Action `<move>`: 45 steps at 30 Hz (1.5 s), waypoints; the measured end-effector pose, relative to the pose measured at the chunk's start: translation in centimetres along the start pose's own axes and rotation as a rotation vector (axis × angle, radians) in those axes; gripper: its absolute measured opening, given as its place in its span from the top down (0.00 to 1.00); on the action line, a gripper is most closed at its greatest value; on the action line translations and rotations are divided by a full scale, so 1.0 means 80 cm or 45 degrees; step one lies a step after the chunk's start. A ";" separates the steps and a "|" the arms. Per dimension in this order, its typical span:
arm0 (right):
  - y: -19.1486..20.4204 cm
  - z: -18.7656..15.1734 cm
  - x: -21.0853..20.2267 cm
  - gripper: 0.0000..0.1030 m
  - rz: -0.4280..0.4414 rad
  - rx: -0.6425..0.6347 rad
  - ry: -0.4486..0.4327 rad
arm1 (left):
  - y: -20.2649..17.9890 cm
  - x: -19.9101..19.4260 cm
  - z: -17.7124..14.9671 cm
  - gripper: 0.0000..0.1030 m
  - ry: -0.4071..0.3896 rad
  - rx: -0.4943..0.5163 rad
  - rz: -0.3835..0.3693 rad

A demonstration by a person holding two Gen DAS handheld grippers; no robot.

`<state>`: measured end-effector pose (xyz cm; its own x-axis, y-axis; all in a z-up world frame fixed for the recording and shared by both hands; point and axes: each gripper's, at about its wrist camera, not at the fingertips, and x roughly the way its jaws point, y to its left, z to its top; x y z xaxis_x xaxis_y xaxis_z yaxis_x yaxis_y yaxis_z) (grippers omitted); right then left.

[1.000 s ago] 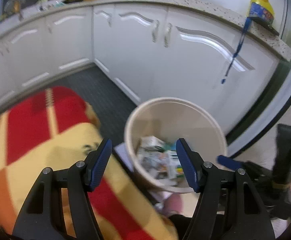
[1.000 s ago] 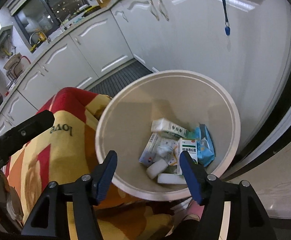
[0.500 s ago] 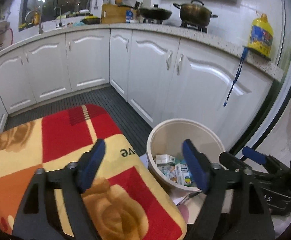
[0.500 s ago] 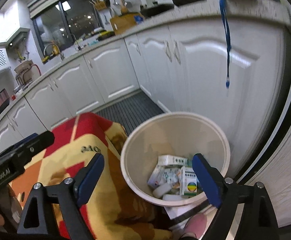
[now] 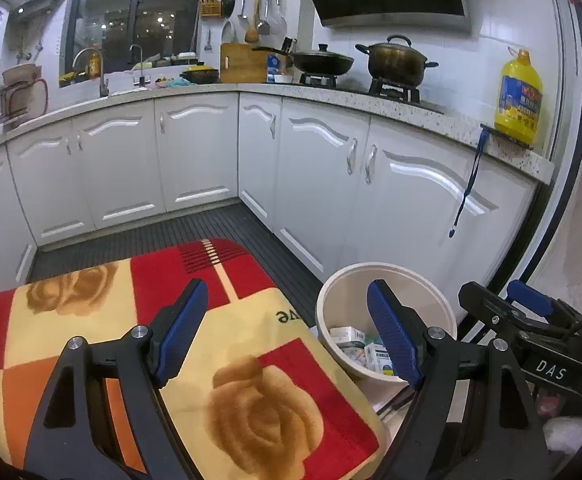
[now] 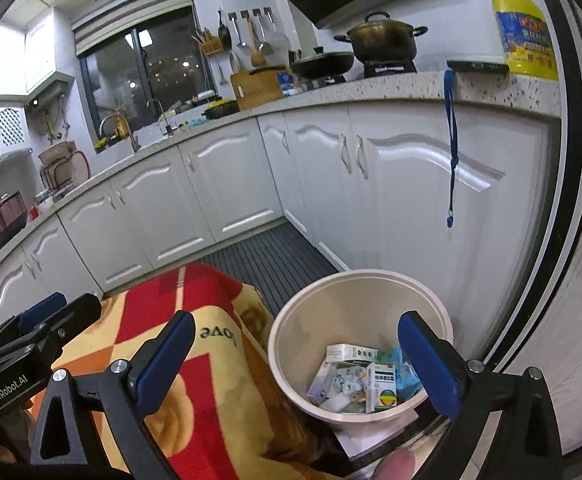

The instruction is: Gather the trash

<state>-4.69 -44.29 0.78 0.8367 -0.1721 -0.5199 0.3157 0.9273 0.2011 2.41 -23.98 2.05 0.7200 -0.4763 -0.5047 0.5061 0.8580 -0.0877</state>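
We hold both tools up above a red-and-yellow blanket (image 5: 227, 364) that covers whatever stands in front of us, and the round cream bin (image 6: 355, 292) sits on the floor at the blanket's right edge, close against the white cabinets (image 5: 319, 184). Inside it lies the trash already gathered (image 6: 355, 380): small cartons, a white wrapper and something pale blue, all loose at the bottom. Our left gripper (image 5: 287, 332) has its blue pads apart with nothing between them, unchanged over the last half second, and its view looks across the blanket with the bin below and to the right of its right finger. Our right gripper (image 6: 295, 364) has just been opening and now stands very wide, also empty; the bin fills the space just inside its right finger, so we judge the right hand the nearer to it, with the left one further over the blanket. No loose piece of rubbish shows on the blanket or on the dark slatted floor (image 6: 267, 256) in either view, though a white sheet (image 6: 355, 440) pokes out from under the bin's near side. We judge that the next move turns on finding anything left to pick, and the bin, being round, can be approached from any side, lying down and right of both tools
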 end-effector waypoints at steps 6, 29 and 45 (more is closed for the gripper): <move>0.017 0.001 -0.015 0.02 0.005 -0.025 -0.048 | 0.011 -0.025 0.002 0.21 -0.042 -0.017 0.040; 0.057 -0.001 -0.048 0.00 -0.012 -0.141 -0.134 | 0.036 -0.073 0.001 0.21 -0.118 -0.052 0.100; 0.059 0.002 -0.058 0.00 -0.054 -0.149 -0.178 | 0.032 -0.076 -0.003 0.21 -0.134 -0.021 0.136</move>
<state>-6.99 -39.14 4.25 0.8803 -0.2491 -0.4037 0.3049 0.9491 0.0792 -0.80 -18.84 4.71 0.8156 -0.3992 -0.4189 0.4169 0.9074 -0.0531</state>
